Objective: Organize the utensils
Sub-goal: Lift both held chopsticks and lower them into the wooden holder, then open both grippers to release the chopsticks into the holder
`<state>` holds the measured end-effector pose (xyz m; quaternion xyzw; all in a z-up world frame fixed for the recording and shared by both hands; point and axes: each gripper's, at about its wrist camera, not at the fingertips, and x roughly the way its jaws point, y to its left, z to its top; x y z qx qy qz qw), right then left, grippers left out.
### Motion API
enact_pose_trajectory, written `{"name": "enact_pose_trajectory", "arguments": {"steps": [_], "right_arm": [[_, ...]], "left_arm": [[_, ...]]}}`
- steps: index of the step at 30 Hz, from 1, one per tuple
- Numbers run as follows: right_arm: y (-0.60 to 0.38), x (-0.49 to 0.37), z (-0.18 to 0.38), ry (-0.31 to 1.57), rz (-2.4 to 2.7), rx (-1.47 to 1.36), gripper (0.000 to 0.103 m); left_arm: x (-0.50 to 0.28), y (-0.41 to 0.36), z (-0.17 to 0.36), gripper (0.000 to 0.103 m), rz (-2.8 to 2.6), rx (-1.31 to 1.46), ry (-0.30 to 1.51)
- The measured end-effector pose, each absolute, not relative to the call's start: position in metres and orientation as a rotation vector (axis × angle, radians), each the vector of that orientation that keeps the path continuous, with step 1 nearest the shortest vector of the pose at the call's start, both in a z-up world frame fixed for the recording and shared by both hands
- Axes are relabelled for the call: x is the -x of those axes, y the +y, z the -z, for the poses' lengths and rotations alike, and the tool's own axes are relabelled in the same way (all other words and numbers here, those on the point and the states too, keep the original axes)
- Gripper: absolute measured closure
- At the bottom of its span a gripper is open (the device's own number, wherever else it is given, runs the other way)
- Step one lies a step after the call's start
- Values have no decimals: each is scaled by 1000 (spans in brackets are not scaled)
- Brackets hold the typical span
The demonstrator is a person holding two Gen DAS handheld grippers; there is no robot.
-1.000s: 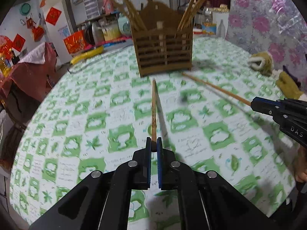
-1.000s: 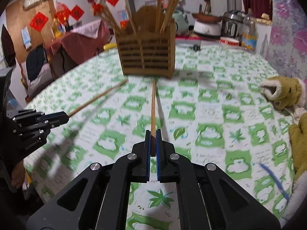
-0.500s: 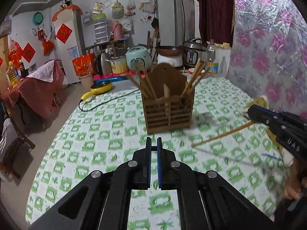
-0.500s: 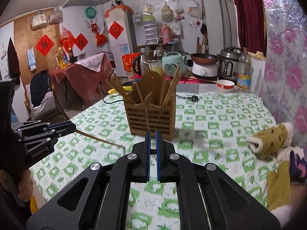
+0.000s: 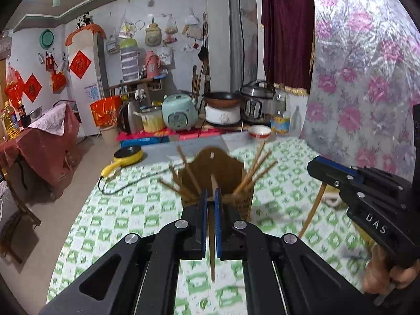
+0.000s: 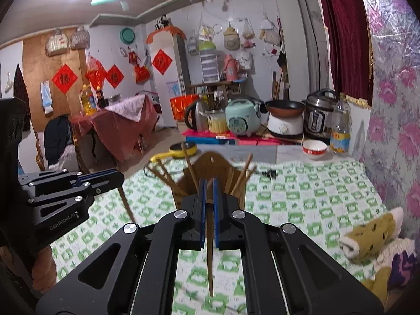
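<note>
In the left wrist view my left gripper (image 5: 210, 193) is shut on a wooden chopstick (image 5: 212, 257) that hangs downward from its blue pads, above the green-checked table (image 5: 126, 210). Just beyond stands the slatted wooden utensil holder (image 5: 218, 168) with several chopsticks leaning in it. On the right of that view my right gripper (image 5: 316, 165) grips a second chopstick (image 5: 312, 212). The right wrist view shows the right gripper (image 6: 208, 182) shut on its chopstick (image 6: 210, 262), the holder (image 6: 212, 165) behind, and the left gripper (image 6: 118, 177) with its chopstick (image 6: 126, 204).
Yellow plush toys (image 6: 370, 236) lie at the table's right edge. A red-and-white bowl (image 6: 314, 149) and a bottle (image 6: 340, 126) stand at the far side. A power cord (image 5: 123, 186) runs over the table's far left, where a yellow pan (image 5: 128, 155) sits beyond the edge.
Both grippers have risen from the table, each with its chopstick. The chopsticks, which pointed forward along the table, now hang down from the jaws, and the holder sits lower in both views.
</note>
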<state>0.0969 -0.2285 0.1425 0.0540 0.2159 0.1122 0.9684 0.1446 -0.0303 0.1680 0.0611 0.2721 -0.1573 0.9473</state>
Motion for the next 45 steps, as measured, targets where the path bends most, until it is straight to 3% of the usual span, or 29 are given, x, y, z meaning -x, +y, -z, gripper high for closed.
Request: {"name": "enact_pose_trajectory", "arguments": {"steps": [9,16,27,45], "right_arm": [[-237,-138,-191,294,-246,-213,97],[-249,-162,-197,190,-227,-297,97],[-254,-201,-180,174,-175,-308,97],[-227,-243,-142,322,-175,-239,97]], "left_arm": [[-177,-33,-218,97,292,-58,414],[-214,-37,-224,97,307,8,408],[-262,-35,-205,97,290,64,416],[-294,-24,-182,97,239,58,492]]}}
